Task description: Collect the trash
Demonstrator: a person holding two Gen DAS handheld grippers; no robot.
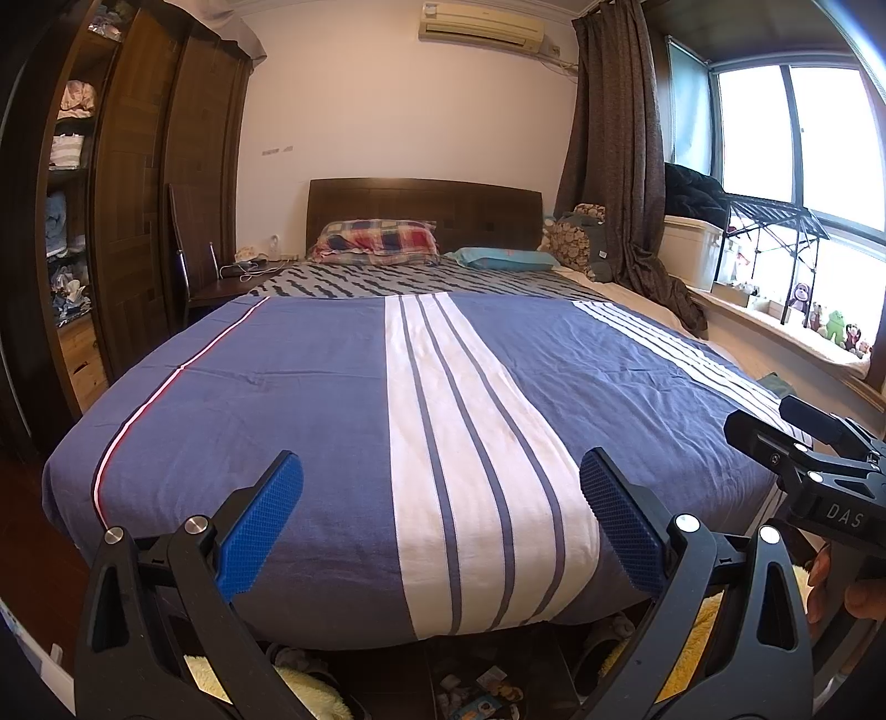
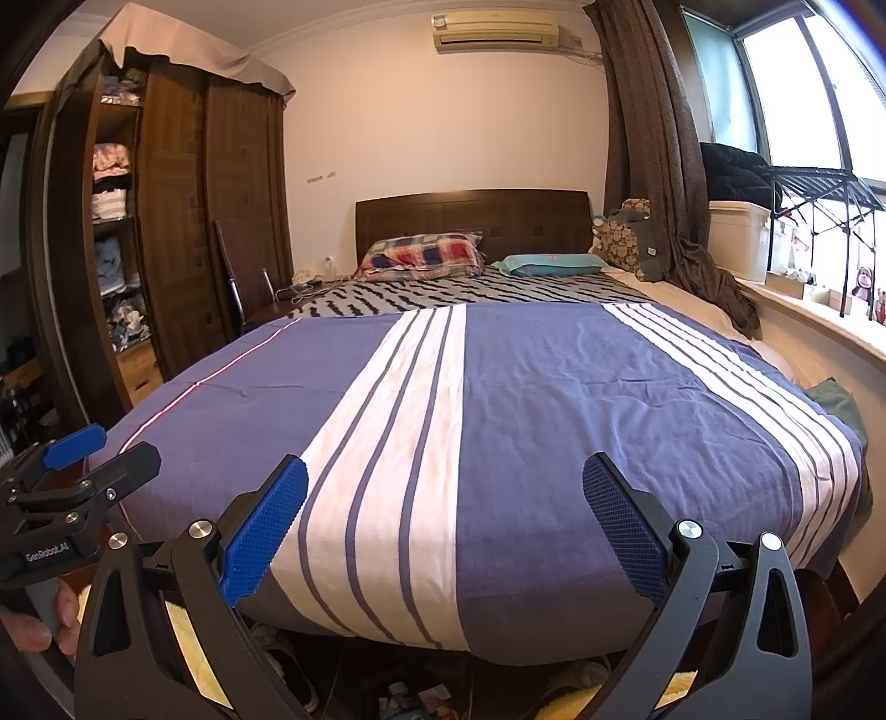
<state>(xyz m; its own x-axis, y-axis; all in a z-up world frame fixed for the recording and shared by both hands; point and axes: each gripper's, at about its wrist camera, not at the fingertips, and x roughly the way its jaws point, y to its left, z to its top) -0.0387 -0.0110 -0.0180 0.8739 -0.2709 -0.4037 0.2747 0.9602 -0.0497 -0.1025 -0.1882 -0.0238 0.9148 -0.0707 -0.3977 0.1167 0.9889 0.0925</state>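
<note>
A bedroom is seen from the foot of a large bed (image 1: 332, 387), which fills most of both views. It is covered by a blue quilt (image 2: 526, 415) with broad white stripes, spread flat and bare on top. A dark wooden wardrobe (image 1: 138, 194) with open shelves of folded clothes is set along the left wall, and a brown curtain (image 1: 614, 138) hangs beside a bright window (image 1: 775, 138) on the right. A dark headboard (image 2: 470, 216) is seen against the far wall, with an air conditioner (image 2: 495, 30) mounted above it. Two pillows are laid below the headboard: a plaid pillow (image 1: 376, 241) and, to its right, a teal pillow (image 1: 504, 257).

The left gripper (image 1: 440, 512) is held above the quilt's near edge, its blue-padded fingers spread wide with nothing between them. The right gripper (image 2: 443, 518) is held just beside it in the same way, also spread wide and empty.

The trash (image 1: 482, 692) is found on the dark floor under the foot of the bed: small scraps and wrappers, scattered between yellow fluffy mats (image 1: 310, 692) near the bottom edge of both views.
</note>
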